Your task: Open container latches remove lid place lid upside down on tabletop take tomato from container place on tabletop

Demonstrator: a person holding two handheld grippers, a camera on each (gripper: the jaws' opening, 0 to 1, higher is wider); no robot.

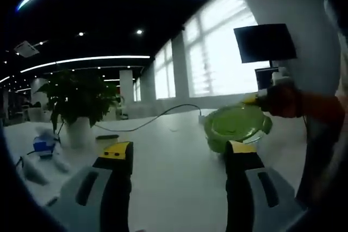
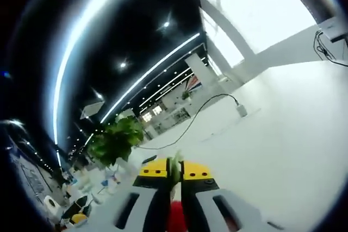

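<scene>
A round green lid (image 1: 238,123) hangs tilted above the white table (image 1: 174,188), to the right of centre in the left gripper view. The right gripper (image 1: 255,100) reaches in from the right and pinches the lid's upper right rim. My left gripper (image 1: 179,149) is open with nothing between its jaws, and its right jaw stands just in front of the lid. In the right gripper view, the right gripper (image 2: 175,169) is shut on a thin pale green edge, the lid (image 2: 175,162) seen end-on. A red blur (image 2: 174,217) sits low between its jaws; I cannot tell what it is.
A potted plant (image 1: 76,101) (image 2: 117,139) stands at the table's far left. A black cable (image 1: 152,120) (image 2: 201,115) runs across the table behind the lid. A dark monitor (image 1: 265,42) stands at the right. Small blue and white items (image 1: 42,146) lie at the left edge.
</scene>
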